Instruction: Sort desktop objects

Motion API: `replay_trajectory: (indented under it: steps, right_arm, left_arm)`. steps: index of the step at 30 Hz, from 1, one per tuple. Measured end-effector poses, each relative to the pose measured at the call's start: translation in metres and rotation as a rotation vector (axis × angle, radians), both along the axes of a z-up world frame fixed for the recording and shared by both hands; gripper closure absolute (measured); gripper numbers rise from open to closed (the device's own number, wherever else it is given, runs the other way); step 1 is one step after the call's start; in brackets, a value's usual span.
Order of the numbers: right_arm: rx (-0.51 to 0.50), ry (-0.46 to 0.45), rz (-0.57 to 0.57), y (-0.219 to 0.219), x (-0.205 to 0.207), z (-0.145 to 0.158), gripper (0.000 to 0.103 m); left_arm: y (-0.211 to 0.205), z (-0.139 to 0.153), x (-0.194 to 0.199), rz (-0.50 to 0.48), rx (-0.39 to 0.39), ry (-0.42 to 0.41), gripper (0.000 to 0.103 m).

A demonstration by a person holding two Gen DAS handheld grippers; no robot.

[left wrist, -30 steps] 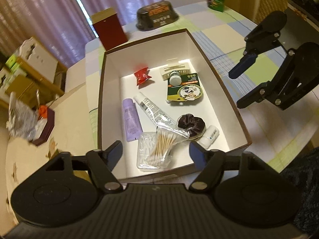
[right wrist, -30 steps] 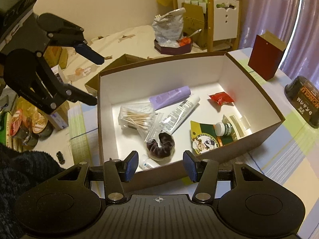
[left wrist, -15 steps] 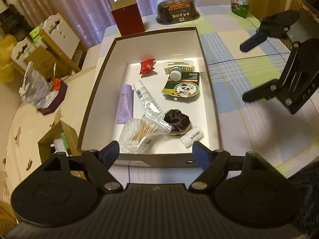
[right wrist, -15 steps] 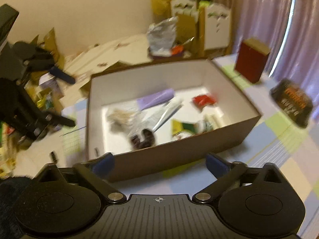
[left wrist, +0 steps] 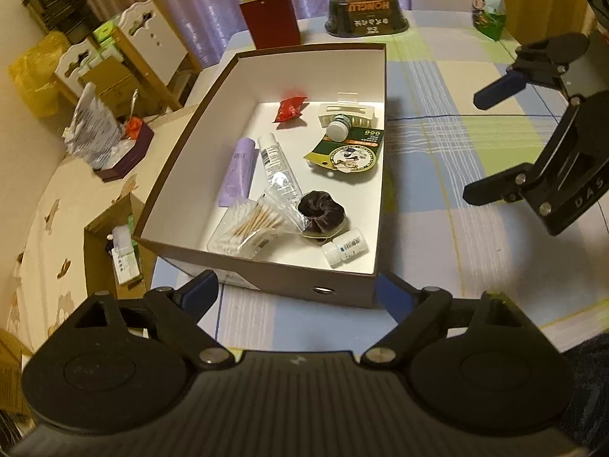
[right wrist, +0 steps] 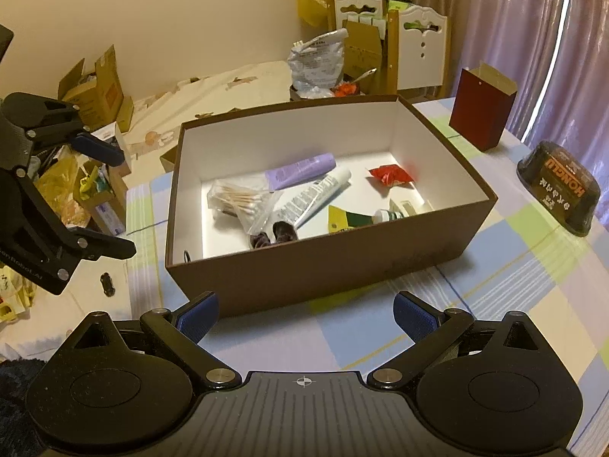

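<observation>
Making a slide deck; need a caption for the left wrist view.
Open left gripper hovers before a brown box of small items; right gripper open alongside.

Red paper bag (left wrist: pixel 271 15) beside dark lidded container (left wrist: pixel 367 12) on checked tablecloth (left wrist: pixel 449 175)

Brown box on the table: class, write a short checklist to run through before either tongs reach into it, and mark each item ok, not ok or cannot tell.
1. Left tongs open and empty: ok.
2. Right tongs open and empty: ok.
3. Brown box lidless, contents reachable from above: ok.
4. Cotton swab bag free of other items: not ok, it overlaps the white tube and the dark scrunchie.
5. Small white bottle lying clear near the corner: ok.
6. Which item goes first: cannot tell.
</observation>
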State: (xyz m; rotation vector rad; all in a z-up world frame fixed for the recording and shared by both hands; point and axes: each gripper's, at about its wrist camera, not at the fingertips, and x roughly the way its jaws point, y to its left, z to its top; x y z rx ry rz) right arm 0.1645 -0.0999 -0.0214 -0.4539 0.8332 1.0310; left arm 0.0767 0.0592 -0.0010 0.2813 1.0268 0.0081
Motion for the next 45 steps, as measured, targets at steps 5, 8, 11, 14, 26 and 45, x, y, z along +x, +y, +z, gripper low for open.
replay_trajectory:
  steps: [5,8,11,14,26,45]
  right_arm:
    - [0.005,0.0,-0.022,-0.007,-0.002,0.0,0.003]
    - [0.004,-0.001,-0.046,-0.011,-0.003,-0.001,0.003]
    - [0.006,0.0,-0.066,-0.015,-0.005,-0.001,0.003]
    - [0.002,-0.005,-0.079,-0.018,-0.007,-0.002,0.003]
    - [0.005,0.008,-0.116,-0.029,-0.013,-0.003,0.003]
    - [0.029,-0.016,-0.134,-0.042,-0.019,0.008,0.003]
  left_arm:
    - [-0.006,0.0,-0.002,0.073,0.013,-0.011,0.013]
    - [-0.011,0.0,-0.004,0.114,0.019,-0.021,0.011]
    - [-0.016,0.0,-0.005,0.148,0.024,-0.027,0.01]
    - [-0.021,-0.002,-0.007,0.182,0.011,-0.029,0.01]
    - [-0.037,-0.007,-0.017,0.276,-0.014,-0.047,0.01]
    - [-0.06,0.008,-0.037,0.358,-0.066,-0.169,0.01]
